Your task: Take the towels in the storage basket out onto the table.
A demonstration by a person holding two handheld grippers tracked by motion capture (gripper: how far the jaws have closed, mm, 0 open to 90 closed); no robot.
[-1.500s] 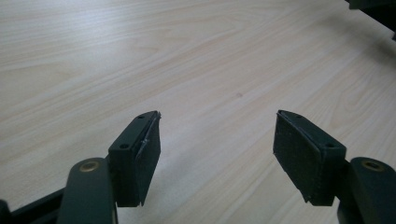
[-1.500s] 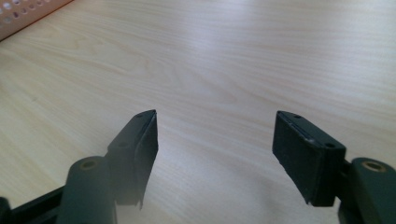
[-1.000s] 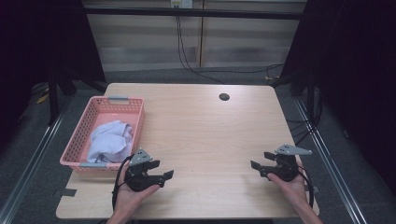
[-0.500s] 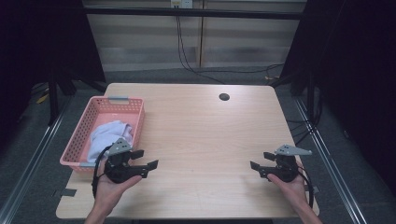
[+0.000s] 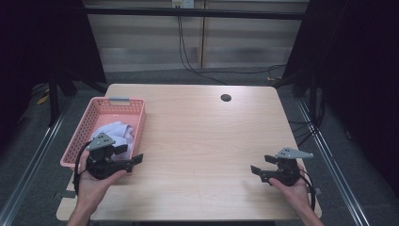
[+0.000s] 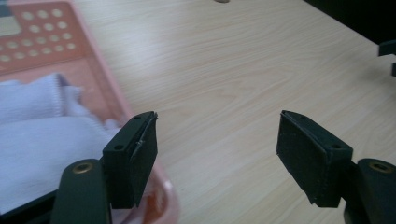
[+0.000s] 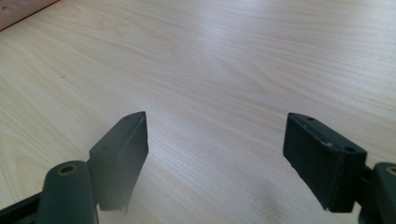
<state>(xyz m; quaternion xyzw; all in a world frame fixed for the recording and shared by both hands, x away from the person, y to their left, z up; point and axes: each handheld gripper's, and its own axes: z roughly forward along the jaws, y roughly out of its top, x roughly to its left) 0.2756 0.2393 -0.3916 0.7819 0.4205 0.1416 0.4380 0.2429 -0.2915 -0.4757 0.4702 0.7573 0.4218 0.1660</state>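
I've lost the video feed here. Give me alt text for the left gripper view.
The left gripper has open jaws with nothing between them, over the near corner of a pink basket that holds white cloth. Bare wooden table stretches beyond.

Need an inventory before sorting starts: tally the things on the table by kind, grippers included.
Pink perforated plastic basket: 1
White crumpled cloth pile inside it: 1
Black hand-held grippers, left and right, both open and empty: 2
Total: 4
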